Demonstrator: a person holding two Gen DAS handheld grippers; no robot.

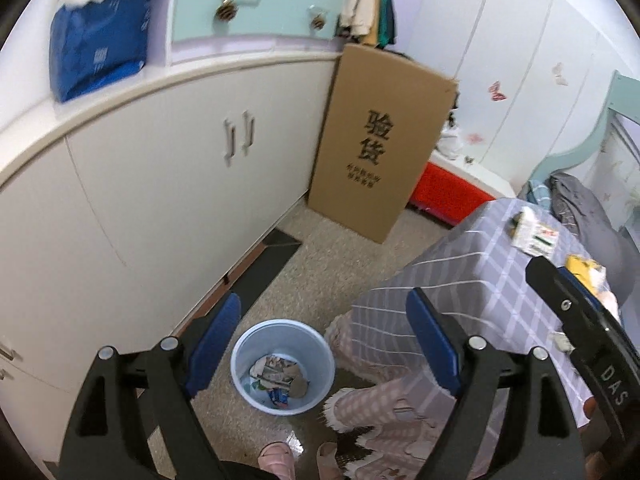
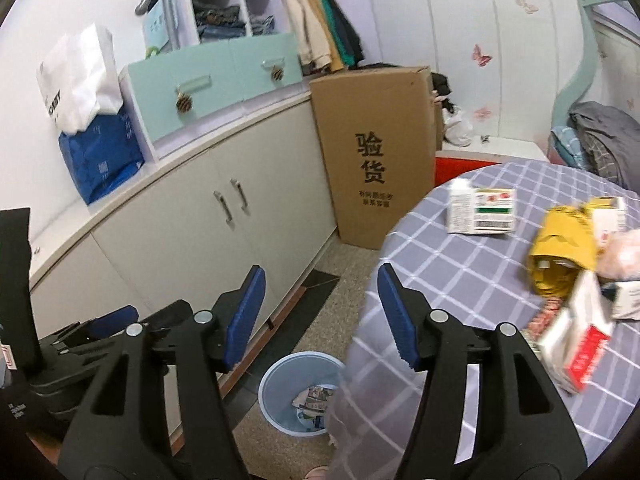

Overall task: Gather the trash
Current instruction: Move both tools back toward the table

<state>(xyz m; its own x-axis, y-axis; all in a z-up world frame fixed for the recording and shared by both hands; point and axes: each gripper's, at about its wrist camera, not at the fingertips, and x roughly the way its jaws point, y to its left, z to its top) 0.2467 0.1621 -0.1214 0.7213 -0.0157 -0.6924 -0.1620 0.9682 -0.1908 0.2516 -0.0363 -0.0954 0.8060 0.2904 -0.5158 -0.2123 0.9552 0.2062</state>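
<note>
Trash was split between two places: some already lay in the light blue bin on the floor by the table's edge, paper and wrapper scraps at the bottom, and the rest sat on the round table with the checked cloth. On the table were a white medicine box, a crumpled yellow box, a red-and-white carton near the right side and some pinkish crumpled stuff at the far right edge, too blurred to name. Left gripper hung above the bin with its blue pads spread wide and nothing between them; looked like the empty state after a drop, my read only. Right gripper had its fingers moderately apart, also empty, aimed at the gap between the bin and the table edge, not yet at any item. So the step in hand was probably the return leg: both tools free and ready for the next pick. Next move likely called for swinging the right gripper over to the red-and-white carton or the yellow box, the closest pieces, and opening wide enough for the carton's thickness. The white cabinet and the upright cardboard box stood well clear behind. The person's slippered feet were just beside the bin.
</note>
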